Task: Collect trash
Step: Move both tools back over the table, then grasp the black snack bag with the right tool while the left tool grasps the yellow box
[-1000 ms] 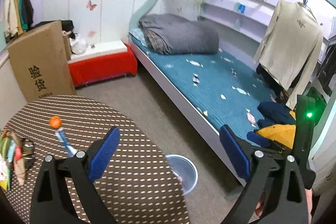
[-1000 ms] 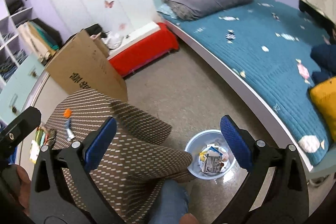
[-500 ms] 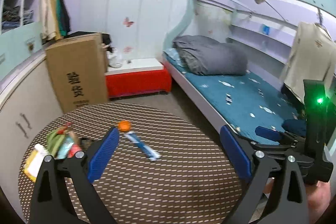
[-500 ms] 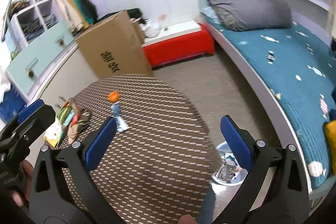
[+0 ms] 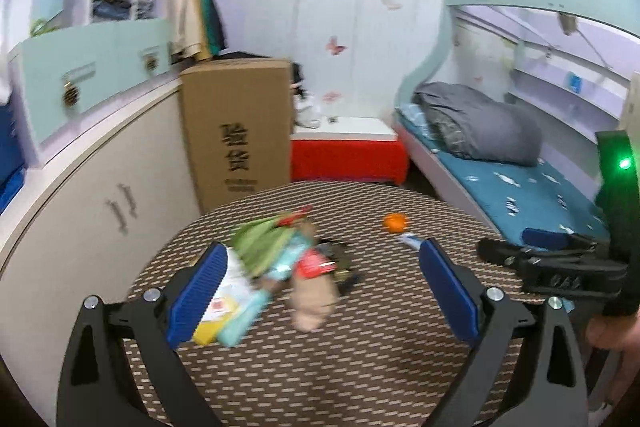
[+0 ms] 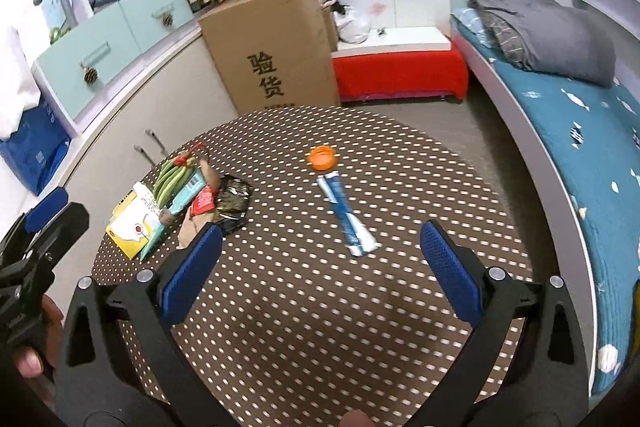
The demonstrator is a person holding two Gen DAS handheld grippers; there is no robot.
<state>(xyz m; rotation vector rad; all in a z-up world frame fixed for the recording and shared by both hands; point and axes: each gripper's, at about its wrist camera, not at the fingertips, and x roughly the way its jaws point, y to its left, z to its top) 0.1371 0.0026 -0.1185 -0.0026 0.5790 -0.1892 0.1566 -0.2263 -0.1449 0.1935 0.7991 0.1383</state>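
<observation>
Round table (image 6: 400, 155), brown cloth with pale dashes.

1. Left gripper (image 5: 320, 291): jaws spread wide, holding nothing, hovering above the table.
2. Right gripper (image 6: 320, 267): jaws spread wide, empty, likewise above the table.
3. Heap of wrappers (image 6: 180, 203): green, teal, yellow, red and dark packets overlapping; ahead of the left gripper's jaws toward its left finger; left of the right gripper's jaws.
4. Orange cap (image 6: 321, 157): ahead of the right gripper's jaws, centred.
5. Blue-and-white wrapper (image 6: 346, 217): just behind the cap, nearer the jaws.
</observation>
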